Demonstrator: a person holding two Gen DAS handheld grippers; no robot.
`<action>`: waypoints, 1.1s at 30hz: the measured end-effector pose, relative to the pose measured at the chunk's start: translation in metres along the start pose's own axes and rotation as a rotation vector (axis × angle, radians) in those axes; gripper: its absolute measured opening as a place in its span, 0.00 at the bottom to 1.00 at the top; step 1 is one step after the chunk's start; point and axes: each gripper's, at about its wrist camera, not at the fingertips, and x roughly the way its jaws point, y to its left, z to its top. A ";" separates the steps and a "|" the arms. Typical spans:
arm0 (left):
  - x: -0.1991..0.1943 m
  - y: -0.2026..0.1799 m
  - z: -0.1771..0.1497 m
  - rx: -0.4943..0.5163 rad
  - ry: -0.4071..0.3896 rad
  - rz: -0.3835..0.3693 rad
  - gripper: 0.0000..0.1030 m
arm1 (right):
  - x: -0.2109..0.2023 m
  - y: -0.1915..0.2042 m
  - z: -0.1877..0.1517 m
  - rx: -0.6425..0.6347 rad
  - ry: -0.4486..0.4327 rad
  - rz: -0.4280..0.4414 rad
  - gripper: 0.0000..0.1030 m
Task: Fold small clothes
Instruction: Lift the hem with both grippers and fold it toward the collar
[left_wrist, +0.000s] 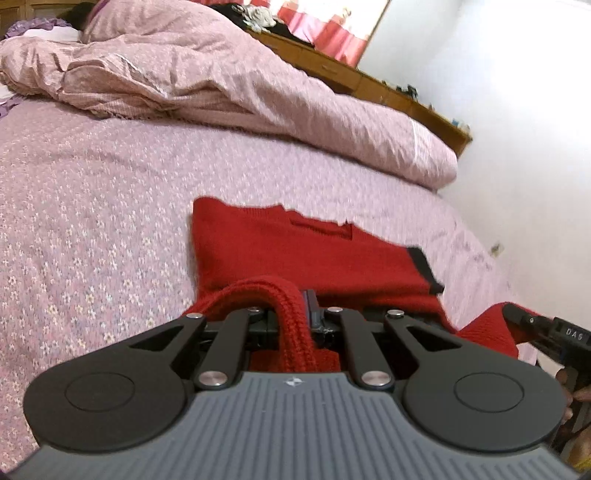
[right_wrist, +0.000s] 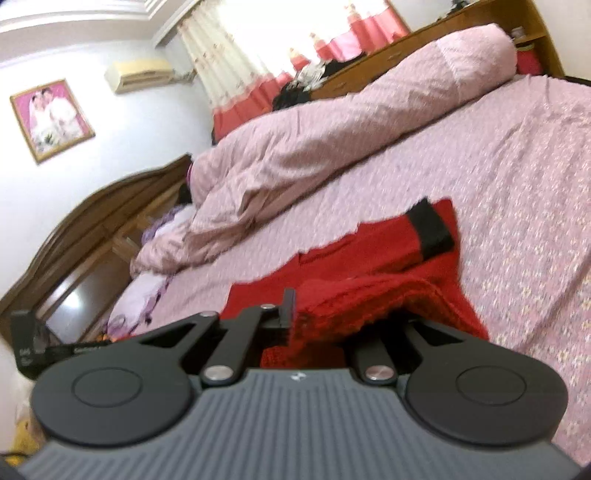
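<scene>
The left gripper (left_wrist: 301, 314) is clamped on a ribbed edge of the red sweater (left_wrist: 295, 251), and the right gripper (right_wrist: 295, 314) pinches another bunched fold of it. The garment lies on the flowered bedsheet (left_wrist: 92, 221), with bare sheet around it and a rumpled pink quilt (left_wrist: 221, 85) beyond.

Left gripper (left_wrist: 301, 314) and right gripper (right_wrist: 295, 314): jaws apparently clamped tight.

Both wrist views look close across the bed (left_wrist: 92, 221) at one red sweater (right_wrist: 369, 251).
</scene>
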 end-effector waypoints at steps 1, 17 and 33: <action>-0.001 -0.001 0.003 -0.003 -0.011 0.003 0.11 | 0.001 -0.001 0.004 0.007 -0.015 -0.001 0.09; 0.027 0.008 0.057 -0.117 -0.080 0.068 0.11 | 0.039 0.005 0.051 -0.042 -0.136 -0.028 0.09; 0.104 0.030 0.090 -0.118 -0.027 0.161 0.11 | 0.104 -0.011 0.071 -0.049 -0.105 -0.054 0.09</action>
